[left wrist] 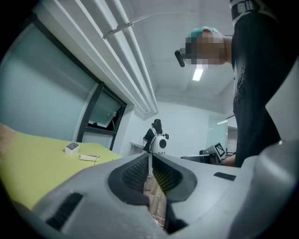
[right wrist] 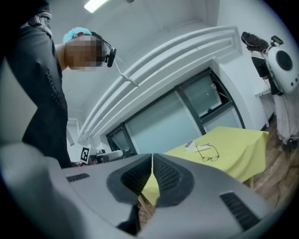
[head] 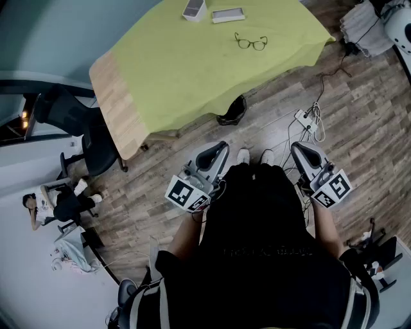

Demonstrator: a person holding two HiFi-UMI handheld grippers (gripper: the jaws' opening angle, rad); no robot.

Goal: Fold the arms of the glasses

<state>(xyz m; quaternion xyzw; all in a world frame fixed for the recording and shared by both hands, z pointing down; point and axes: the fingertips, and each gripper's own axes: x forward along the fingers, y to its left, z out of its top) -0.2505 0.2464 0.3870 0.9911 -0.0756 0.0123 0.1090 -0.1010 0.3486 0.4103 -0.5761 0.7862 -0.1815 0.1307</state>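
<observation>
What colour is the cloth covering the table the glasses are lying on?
Yellow-green. The cloth under the glasses shows best in the head view.

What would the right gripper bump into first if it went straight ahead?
Probably the yellow tablecloth, near its edge, though depth is unclear. The glasses lie to the right of where the right gripper points.

Glasses (head: 250,42) too small for you to tell their arms' fold, box (head: 194,8) cut by top edge
</observation>
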